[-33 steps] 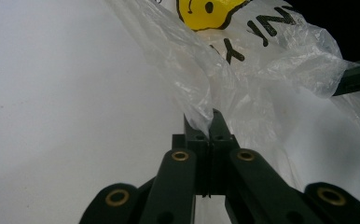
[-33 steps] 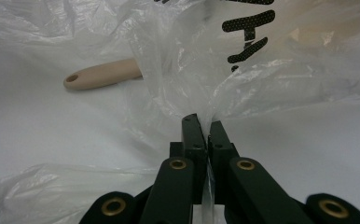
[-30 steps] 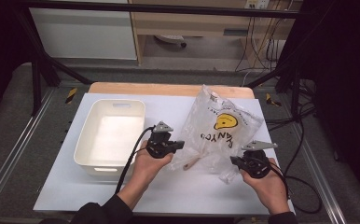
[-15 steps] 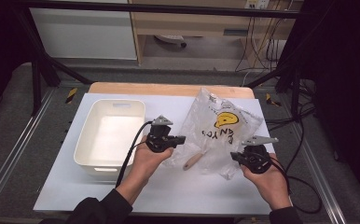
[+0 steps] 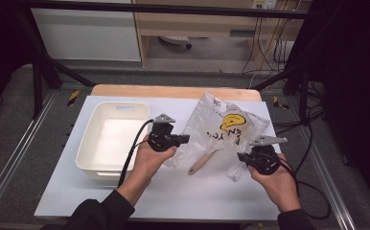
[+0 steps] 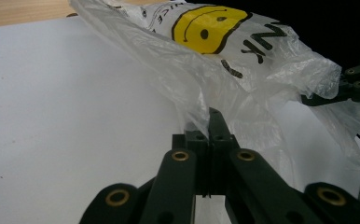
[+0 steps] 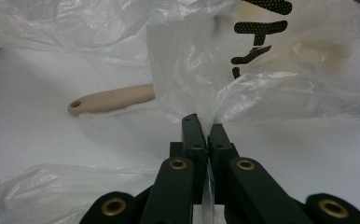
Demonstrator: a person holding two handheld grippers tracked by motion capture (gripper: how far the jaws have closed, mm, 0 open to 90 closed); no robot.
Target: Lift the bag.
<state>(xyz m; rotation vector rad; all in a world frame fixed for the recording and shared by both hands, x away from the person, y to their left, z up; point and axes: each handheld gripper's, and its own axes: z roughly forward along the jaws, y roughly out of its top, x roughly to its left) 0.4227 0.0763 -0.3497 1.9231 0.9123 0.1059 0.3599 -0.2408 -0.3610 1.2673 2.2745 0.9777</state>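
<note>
I hold the plastic bag [image 5: 224, 129] over the desk [image 5: 173, 191]; the left gripper [image 6: 209, 122] and the right gripper [image 7: 202, 125] each pinch its film, jaws pressed together; I should lift evenly so the wooden handle [image 7: 110, 99] slides out.

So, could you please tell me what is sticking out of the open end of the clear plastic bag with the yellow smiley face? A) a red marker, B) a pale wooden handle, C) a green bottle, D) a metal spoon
B: a pale wooden handle with a hole at its tip pokes out of the clear plastic bag with the yellow smiley face onto the white table.
</note>
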